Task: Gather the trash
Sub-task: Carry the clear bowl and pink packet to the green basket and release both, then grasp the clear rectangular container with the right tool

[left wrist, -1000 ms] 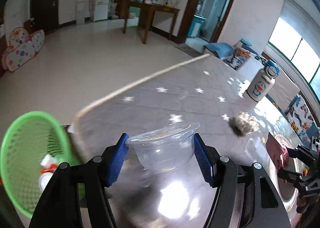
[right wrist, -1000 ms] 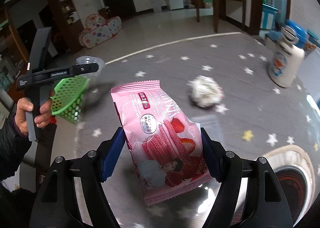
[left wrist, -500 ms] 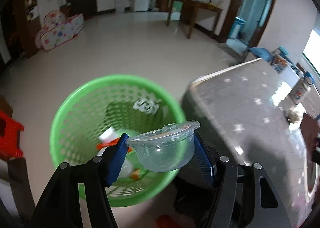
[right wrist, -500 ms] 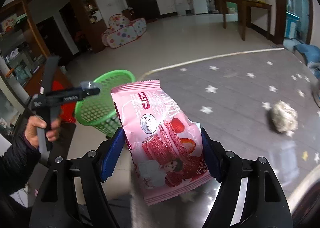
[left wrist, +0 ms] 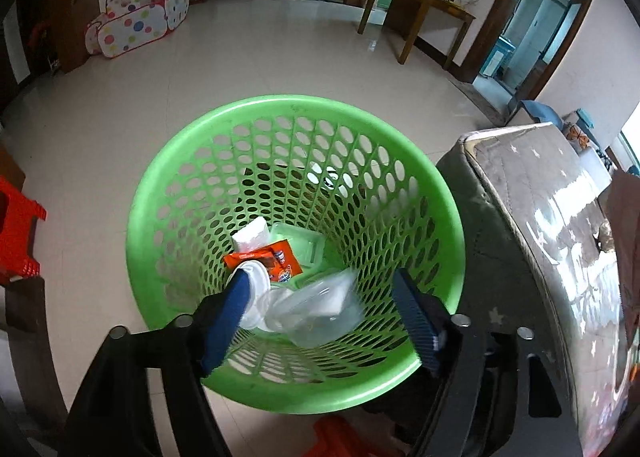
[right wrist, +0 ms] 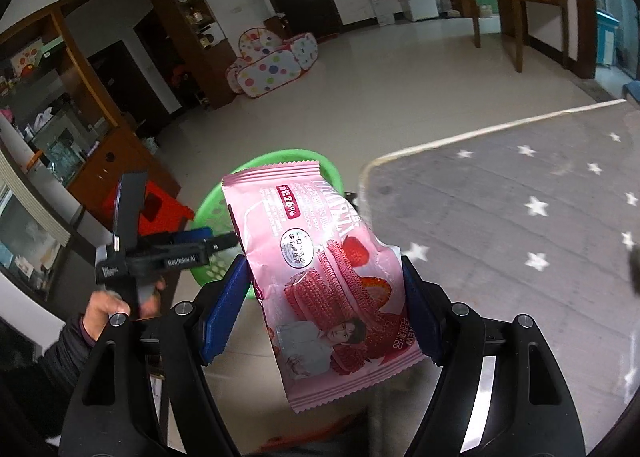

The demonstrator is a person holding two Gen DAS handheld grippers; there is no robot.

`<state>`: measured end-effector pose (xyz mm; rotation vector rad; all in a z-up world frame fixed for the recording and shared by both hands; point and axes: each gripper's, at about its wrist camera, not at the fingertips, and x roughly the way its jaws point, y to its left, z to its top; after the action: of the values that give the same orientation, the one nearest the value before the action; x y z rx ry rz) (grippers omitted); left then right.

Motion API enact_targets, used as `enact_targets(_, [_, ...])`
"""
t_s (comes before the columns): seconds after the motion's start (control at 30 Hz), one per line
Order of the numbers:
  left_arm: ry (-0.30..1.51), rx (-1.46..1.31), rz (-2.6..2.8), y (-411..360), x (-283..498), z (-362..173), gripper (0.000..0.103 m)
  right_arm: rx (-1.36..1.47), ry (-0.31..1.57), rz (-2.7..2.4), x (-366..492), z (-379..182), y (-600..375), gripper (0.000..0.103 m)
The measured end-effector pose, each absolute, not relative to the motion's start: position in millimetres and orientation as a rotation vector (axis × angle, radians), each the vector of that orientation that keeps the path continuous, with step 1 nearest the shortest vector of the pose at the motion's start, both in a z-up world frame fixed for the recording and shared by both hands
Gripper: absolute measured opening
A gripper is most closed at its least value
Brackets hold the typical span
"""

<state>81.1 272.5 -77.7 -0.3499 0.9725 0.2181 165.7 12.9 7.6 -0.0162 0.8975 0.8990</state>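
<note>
— Left side? Red stool (left wrist: 18, 229) at the far left on pale glossy floor tiles (left wrist: 248, 57), spotted play tent (left wrist: 136, 23) against the back wall.

— And the middle? Green mesh basket (left wrist: 280, 389) standing on the floor, just off the worktop's corner. Left gripper (left wrist: 320, 321) poised over it, blue pads spread wide, gripping nothing. Clear plastic bowl (left wrist: 320, 313) blurred between the pads, apart from both, inside the basket above an orange wrapper (left wrist: 280, 259) and white scraps.

— Right of that? Grey star-printed worktop (left wrist: 532, 217), shiny, cream edging, rounded corner beside the basket rim. Wooden table (left wrist: 420, 13) and open doorway farther back.

— Other camera? Dark shelving (right wrist: 132, 69) at left. Right gripper (right wrist: 324, 301) clenched on a pink snack packet (right wrist: 320, 269), held upright in front of the basket, near the same worktop corner.
</note>
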Motion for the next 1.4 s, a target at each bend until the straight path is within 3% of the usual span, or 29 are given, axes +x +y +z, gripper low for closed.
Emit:
enact_targets(0.6, [0.869, -0.433, 0.319, 324, 14, -61, 0.079, 0.013, 0.98, 0.994, 174, -15, 125, 0.075])
enact_targets(0.83, [0.865, -0.454, 0.327, 328, 3, -64, 0.08, 0.032, 0.992, 1.015, 174, -22, 143, 0.086])
enact_targets(0.97, [0.859, -0.453, 0.32, 327, 4, -63, 0.08, 0.012, 0.962, 1.015, 170, -14, 137, 0.091])
enact_targets(1.4, [0.868, -0.421, 0.256, 291, 24, -59, 0.08, -0.103, 0.877, 0.81, 158, -1, 58, 0.091])
